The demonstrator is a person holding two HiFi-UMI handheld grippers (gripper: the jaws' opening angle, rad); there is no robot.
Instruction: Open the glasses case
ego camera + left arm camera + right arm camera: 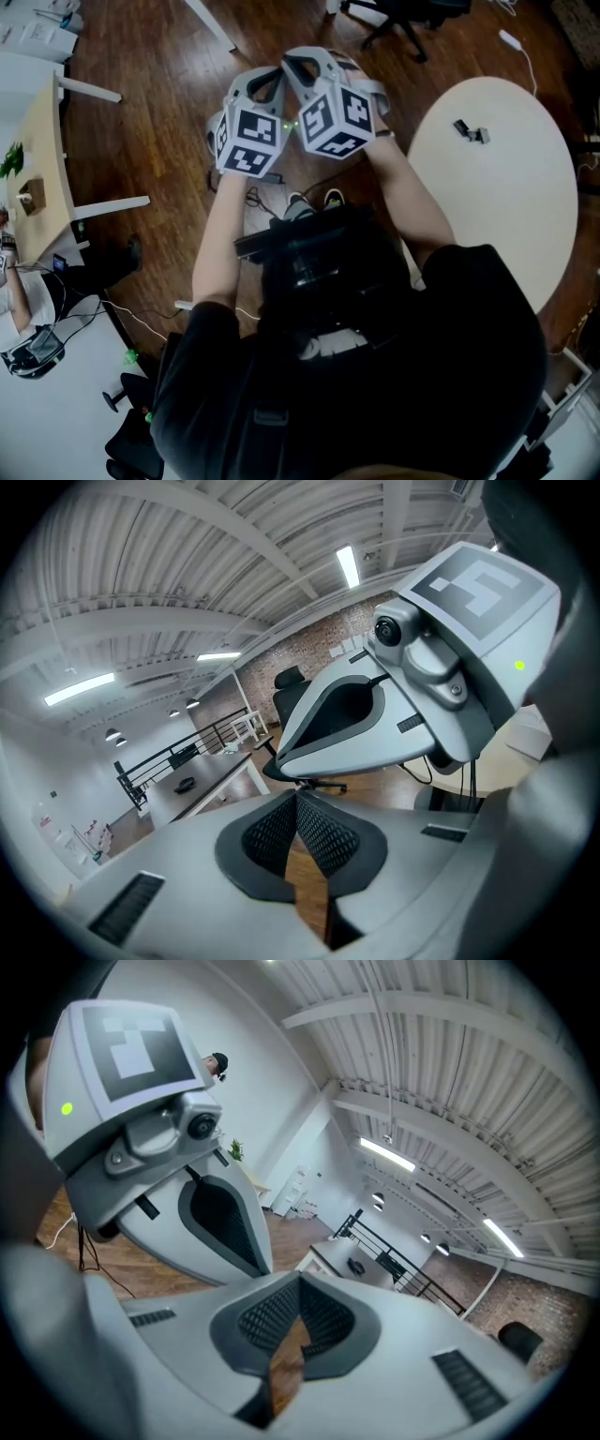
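**Closed and empty, side by side**

The left hand-held gripper (pixel 296 803) and right hand-held gripper (pixel 298 1286), jaws together on nothing, hang over the wooden floor (pixel 159 141), with black-and-white square markers on their cubes. Only the head view shows the round worktop (pixel 506 206). A small dark object (pixel 471 131), perhaps the glasses case, lies there, well apart.
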